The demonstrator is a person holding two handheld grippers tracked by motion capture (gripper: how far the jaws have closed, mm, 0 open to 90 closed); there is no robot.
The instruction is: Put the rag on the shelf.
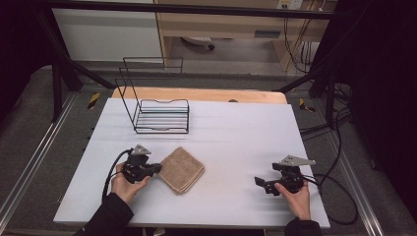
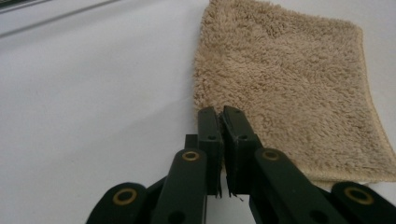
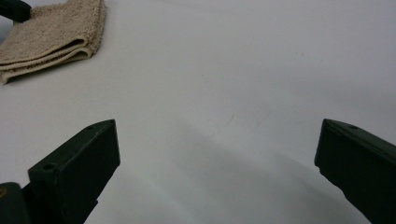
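Nearest to us, our left hand point(image 1: 127, 183) holds the left gripper point(image 1: 156, 168) at the left edge of the folded tan towel point(image 1: 182, 169); its jaws are pressed together, and we cannot tell whether any cloth is caught between them. Lying flat on the white table point(image 1: 231, 132), that towel is in front of the black wire rack point(image 1: 162, 115), which stands further back. Well apart on the right, our right hand point(image 1: 297, 196) rests the right gripper point(image 1: 260, 184) on the table, jaws spread wide with nothing between them.

L gripper point(image 1: 156, 168) fingers together; R gripper point(image 1: 259, 183) apparently wide.
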